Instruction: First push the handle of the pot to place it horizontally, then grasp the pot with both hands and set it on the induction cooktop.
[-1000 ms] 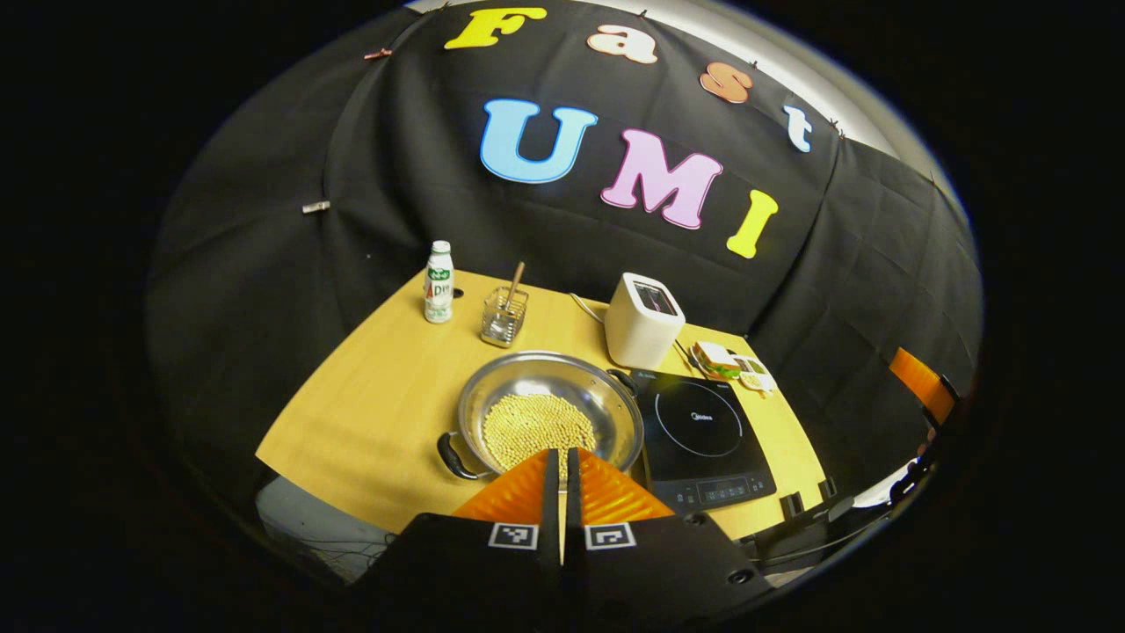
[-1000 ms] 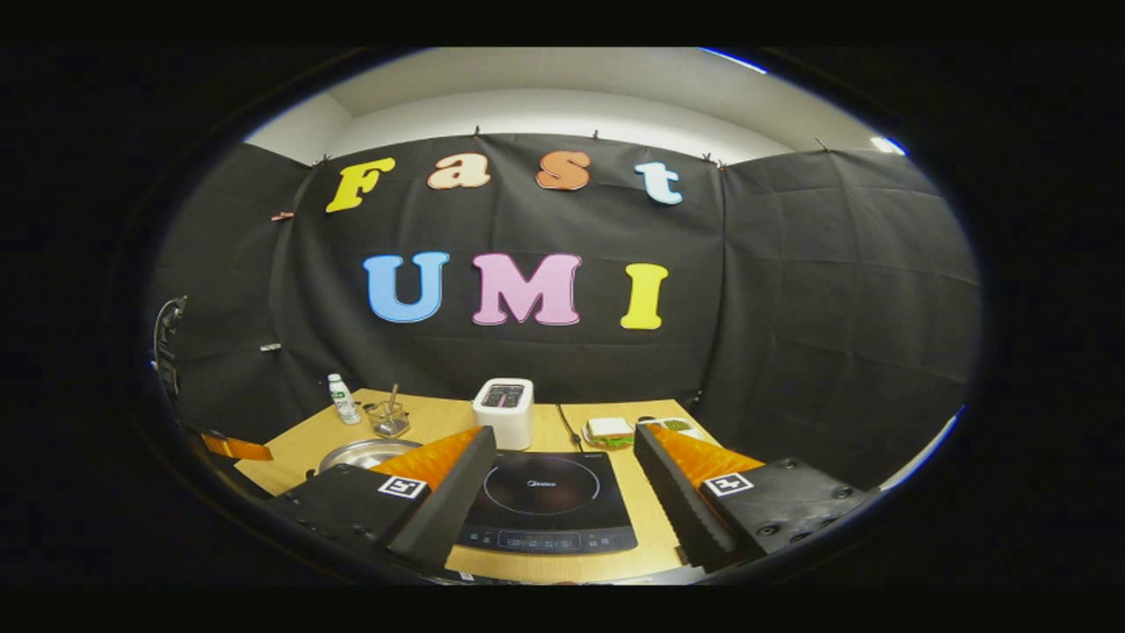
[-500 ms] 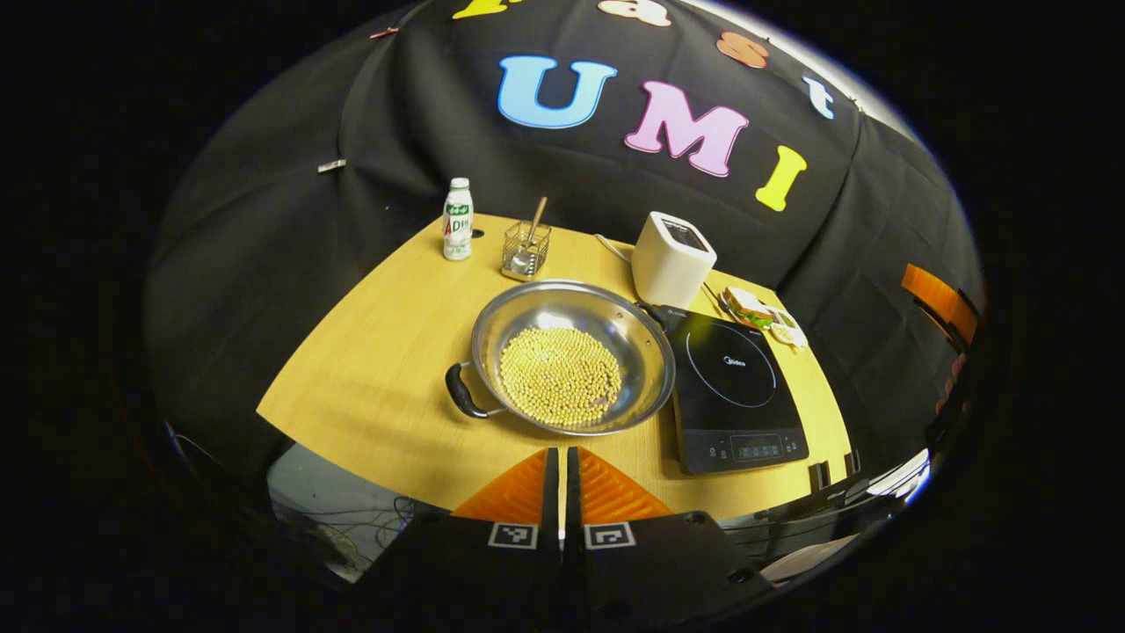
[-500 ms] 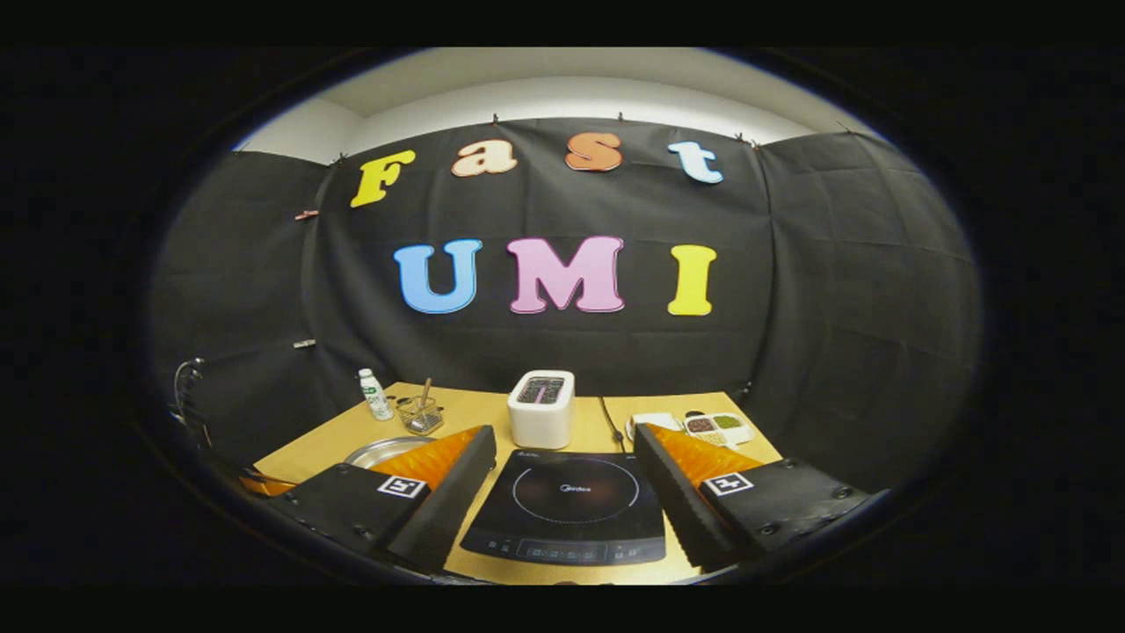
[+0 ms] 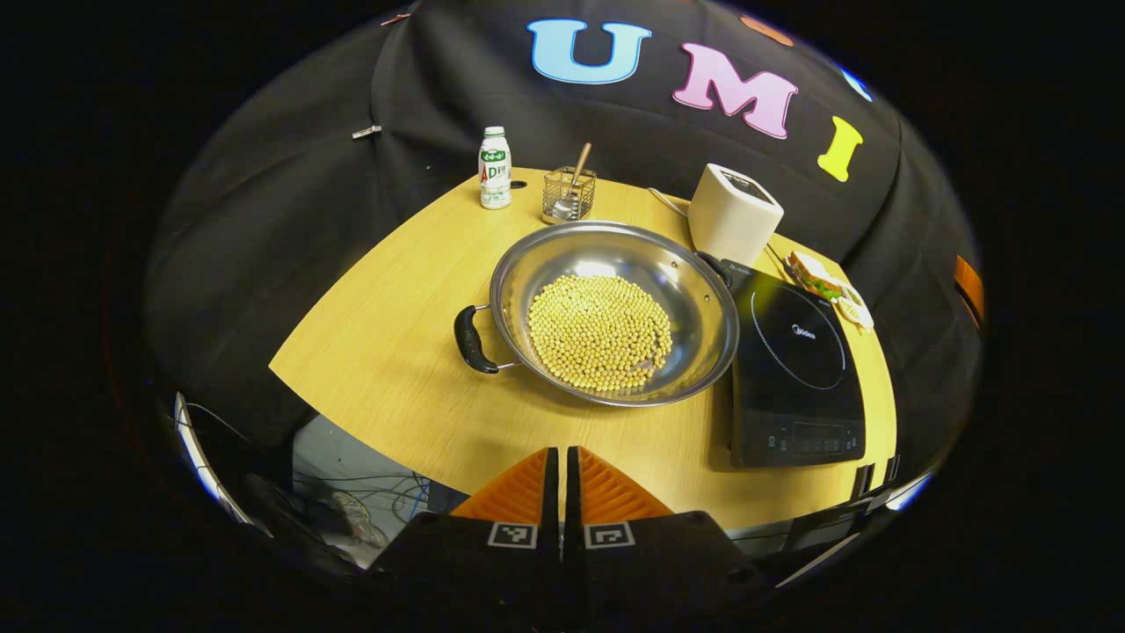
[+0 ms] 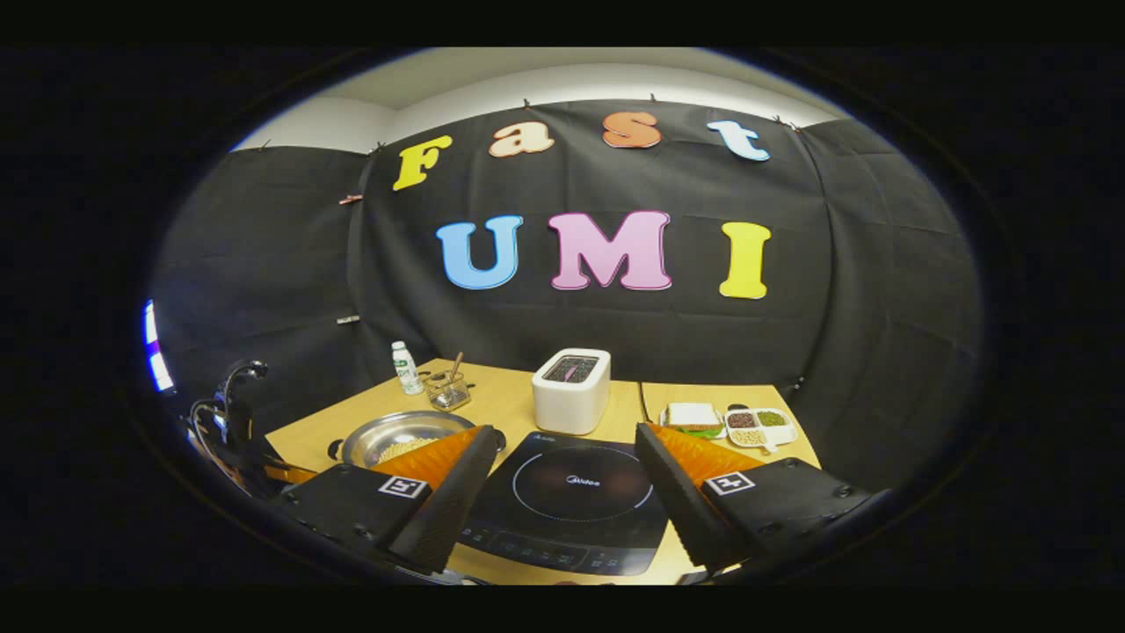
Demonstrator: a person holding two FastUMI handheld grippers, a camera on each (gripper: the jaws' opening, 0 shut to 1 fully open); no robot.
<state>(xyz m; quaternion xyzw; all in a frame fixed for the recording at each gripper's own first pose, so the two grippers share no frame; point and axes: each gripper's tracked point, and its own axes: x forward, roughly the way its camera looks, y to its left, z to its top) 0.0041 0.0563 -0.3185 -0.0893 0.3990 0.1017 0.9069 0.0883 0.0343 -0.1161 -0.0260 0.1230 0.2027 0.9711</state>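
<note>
A wide steel pot (image 5: 694, 290) holding yellow beans sits on the wooden table (image 5: 395, 352), just left of a black induction cooktop (image 5: 795, 352). One black handle (image 5: 470, 340) points to the near left; the other (image 5: 716, 268) touches the cooktop's far corner. My left gripper (image 5: 561, 457) is shut, empty, hovering above the table's near edge, well short of the pot. In the right gripper view the pot (image 6: 387, 435) lies at the left and the cooktop (image 6: 571, 497) sits between the fingers of my open right gripper (image 6: 562, 457), held above it.
At the back stand a white toaster (image 5: 734, 211), a small bottle (image 5: 495, 167) and a wire holder with a spoon (image 5: 569, 189). A sandwich plate (image 5: 813, 274) and a divided snack tray (image 6: 760, 425) lie right of the cooktop. Cables lie on the floor (image 5: 352, 492) under the table's near edge.
The left gripper has risen and tipped downward, so the pot now lies farther from its fingertips. The right gripper has swung slightly left, bringing the pot into its view.
</note>
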